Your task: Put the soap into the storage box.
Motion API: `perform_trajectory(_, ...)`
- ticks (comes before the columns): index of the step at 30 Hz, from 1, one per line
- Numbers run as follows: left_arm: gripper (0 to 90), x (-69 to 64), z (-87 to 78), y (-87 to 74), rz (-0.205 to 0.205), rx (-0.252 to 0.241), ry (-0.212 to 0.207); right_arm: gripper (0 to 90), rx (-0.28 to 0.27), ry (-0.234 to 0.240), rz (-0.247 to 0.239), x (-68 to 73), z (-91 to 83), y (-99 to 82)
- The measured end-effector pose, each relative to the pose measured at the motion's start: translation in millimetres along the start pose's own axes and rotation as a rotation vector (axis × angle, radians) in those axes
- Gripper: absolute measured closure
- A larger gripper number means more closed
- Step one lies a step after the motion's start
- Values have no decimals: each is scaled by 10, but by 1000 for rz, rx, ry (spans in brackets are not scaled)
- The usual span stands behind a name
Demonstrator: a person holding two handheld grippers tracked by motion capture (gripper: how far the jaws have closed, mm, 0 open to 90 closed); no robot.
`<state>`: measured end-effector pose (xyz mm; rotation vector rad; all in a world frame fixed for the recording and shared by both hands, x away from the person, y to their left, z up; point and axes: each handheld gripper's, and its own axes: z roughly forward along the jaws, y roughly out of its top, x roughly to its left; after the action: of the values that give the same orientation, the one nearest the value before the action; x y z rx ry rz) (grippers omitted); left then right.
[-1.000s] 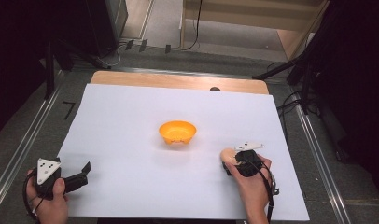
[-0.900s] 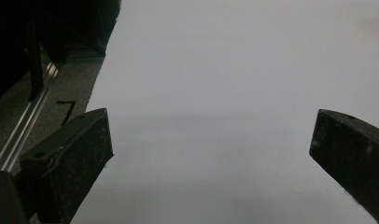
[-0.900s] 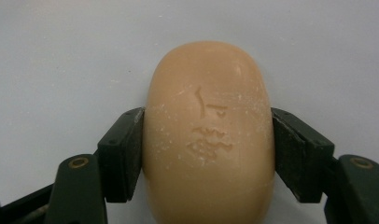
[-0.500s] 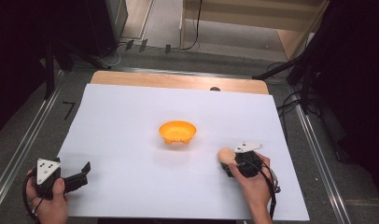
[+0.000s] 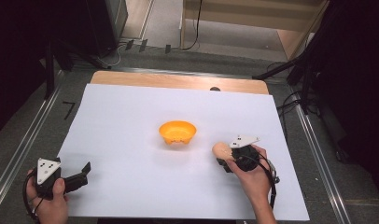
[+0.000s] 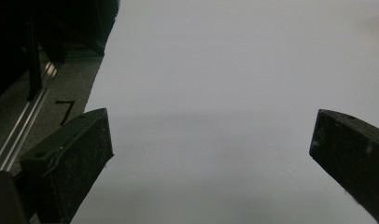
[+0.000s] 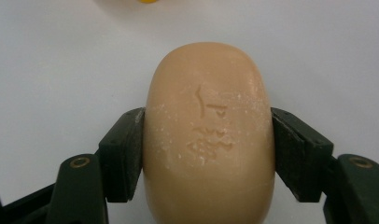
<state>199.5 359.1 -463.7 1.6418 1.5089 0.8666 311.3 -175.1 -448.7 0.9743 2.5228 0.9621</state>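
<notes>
A tan oval bar of soap (image 7: 208, 130) with stamped characters sits between the pads of my right gripper (image 7: 208, 149), which is shut on it from both sides. From above, the soap (image 5: 220, 150) pokes out of the right gripper (image 5: 225, 157), slightly off the white sheet and right of a small orange bowl (image 5: 178, 132). My left gripper (image 5: 82, 173) rests at the sheet's near left corner. Its jaws stand wide open in the left gripper view with only white paper between the fingers (image 6: 66, 158).
A large white sheet (image 5: 131, 116) covers the table, with a strip of bare wood (image 5: 173, 80) at the far edge. Metal rails (image 5: 19, 149) run along both sides. Cables and dark stands lie on the floor beyond.
My right gripper has moved with the soap a little toward the bowl and lifted slightly. The left gripper has stayed put.
</notes>
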Motion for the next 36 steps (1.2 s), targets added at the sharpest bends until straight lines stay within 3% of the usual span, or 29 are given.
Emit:
perform_trajectory(30, 0, 5, -2, -1, -4, -2, -3, 337, -12, 90, -184, -49, 40, 603)
perform_trajectory(36, 0, 5, -2, -2, -5, -4, -3, 337, -32, 140, -225, -53, 88, 725)
